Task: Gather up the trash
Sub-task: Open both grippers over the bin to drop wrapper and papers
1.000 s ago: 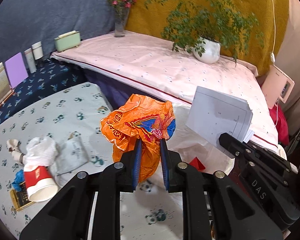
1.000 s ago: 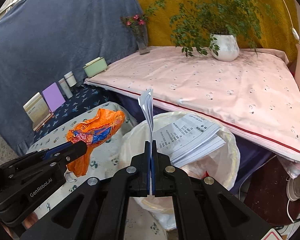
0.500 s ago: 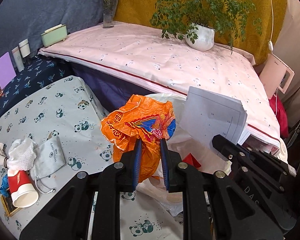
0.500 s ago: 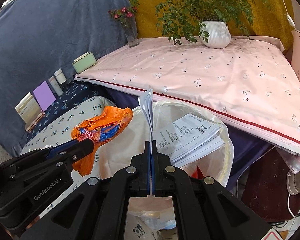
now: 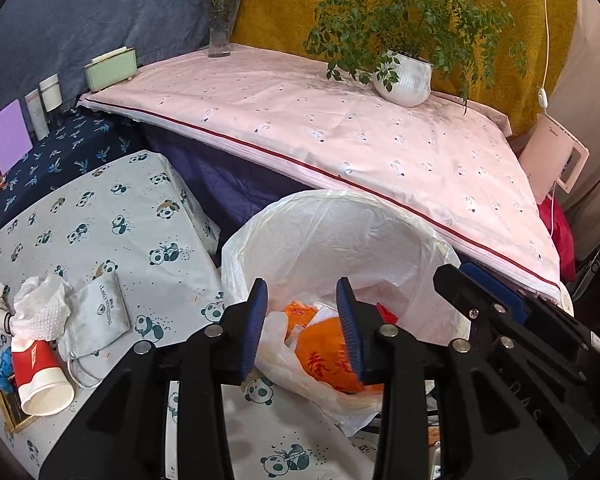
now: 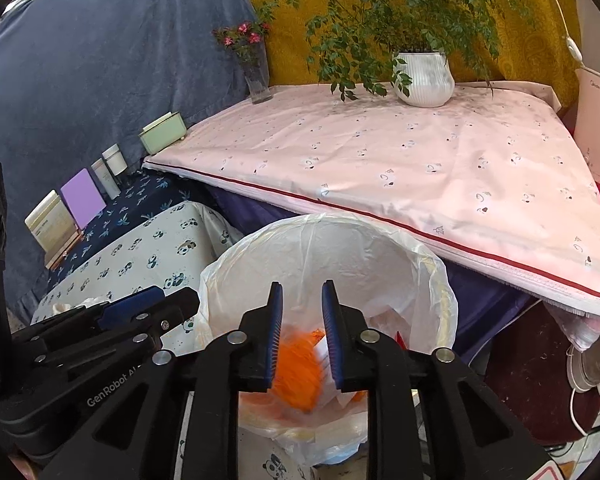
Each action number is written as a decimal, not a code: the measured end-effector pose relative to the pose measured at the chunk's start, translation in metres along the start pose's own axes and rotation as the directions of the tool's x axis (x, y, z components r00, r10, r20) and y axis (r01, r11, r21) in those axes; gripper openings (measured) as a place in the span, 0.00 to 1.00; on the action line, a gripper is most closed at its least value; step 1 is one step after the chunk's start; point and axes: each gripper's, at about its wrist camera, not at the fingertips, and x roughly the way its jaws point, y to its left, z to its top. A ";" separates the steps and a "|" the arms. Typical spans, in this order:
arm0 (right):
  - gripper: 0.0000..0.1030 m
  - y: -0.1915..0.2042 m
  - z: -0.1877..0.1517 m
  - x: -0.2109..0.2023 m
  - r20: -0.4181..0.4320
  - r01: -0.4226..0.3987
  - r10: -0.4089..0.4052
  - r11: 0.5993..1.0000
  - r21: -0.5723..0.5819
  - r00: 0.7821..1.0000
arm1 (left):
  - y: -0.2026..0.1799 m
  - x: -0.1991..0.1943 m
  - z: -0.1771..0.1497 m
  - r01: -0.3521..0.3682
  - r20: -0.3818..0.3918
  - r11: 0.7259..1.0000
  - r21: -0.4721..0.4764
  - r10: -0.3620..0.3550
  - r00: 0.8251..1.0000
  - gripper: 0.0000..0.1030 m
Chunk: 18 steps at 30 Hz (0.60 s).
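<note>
The orange wrapper (image 5: 332,354) lies inside the white-lined bin (image 5: 340,216), at about 6 o'clock in both wrist views, with pale paper scraps beside it. The left gripper (image 5: 302,330) hangs over the bin's near rim, its fingers (image 5: 256,328) opening, partly apart, with nothing pinched between them. The right gripper (image 6: 302,334) sits at the same rim, its fingers (image 6: 275,336) also opening and bare; the wrapper shows only through the gap, well below.

The risk from here, as I judge it: the loose liner drapes over the rim right by both sets of fingers, so a careless pull-away could snag the plastic and drag it, or tip the bin. More trash waits at 8 o'clock on the panda-print surface (image 5: 112,232): a red paper cup (image 5: 40,376) on its side, a crumpled tissue (image 5: 40,308) and a grey pouch (image 5: 98,312), close together, so a grab may catch two at once.

Beyond, a pink-covered bed (image 5: 340,132) carries a potted plant (image 5: 406,82) and a vase (image 5: 220,36); blue and mustard drapes hang behind.
</note>
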 end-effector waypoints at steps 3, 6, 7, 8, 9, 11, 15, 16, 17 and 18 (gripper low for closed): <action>0.27 0.004 0.000 -0.004 0.004 -0.004 0.004 1.000 -0.004 1.000 | 0.005 -0.005 0.000 -0.004 0.004 1.000 -0.015 0.004 1.000 0.35; 0.27 0.009 0.000 -0.008 0.005 -0.012 0.012 1.000 -0.010 1.000 | 0.011 -0.012 0.000 -0.009 0.015 0.999 -0.031 0.010 1.000 0.40; 0.28 0.012 0.001 -0.010 0.008 -0.015 0.015 1.000 -0.013 1.000 | 0.013 -0.016 0.000 -0.013 0.022 0.999 -0.036 0.014 1.000 0.41; 0.28 0.014 0.001 -0.012 0.010 -0.018 0.018 1.000 -0.018 1.000 | 0.014 -0.018 0.000 -0.015 0.026 0.999 -0.039 0.016 1.000 0.41; 0.29 0.016 0.001 -0.013 0.012 -0.020 0.021 1.000 -0.020 1.000 | 0.017 -0.021 0.000 -0.018 0.030 0.999 -0.045 0.020 0.999 0.41; 0.31 0.021 0.001 -0.016 0.017 -0.027 0.028 0.999 -0.026 0.999 | 0.021 -0.026 0.000 -0.018 0.034 0.998 -0.056 0.020 0.999 0.41; 0.33 0.034 0.001 -0.022 0.023 -0.041 0.042 0.998 -0.043 0.999 | 0.033 -0.038 -0.001 -0.026 0.048 0.996 -0.082 0.030 0.998 0.41; 0.33 0.037 0.001 -0.023 0.023 -0.044 0.045 0.998 -0.047 0.999 | 0.038 -0.041 -0.002 -0.029 0.053 0.996 -0.089 0.033 0.998 0.42; 0.34 0.041 0.001 -0.025 0.025 -0.047 0.048 0.997 -0.054 0.999 | 0.041 -0.044 -0.003 -0.032 0.056 0.995 -0.094 0.037 0.998 0.42; 0.36 0.044 0.001 -0.026 0.026 -0.050 0.051 0.997 -0.057 0.998 | 0.045 -0.047 -0.004 -0.034 0.058 0.994 -0.100 0.040 0.997 0.43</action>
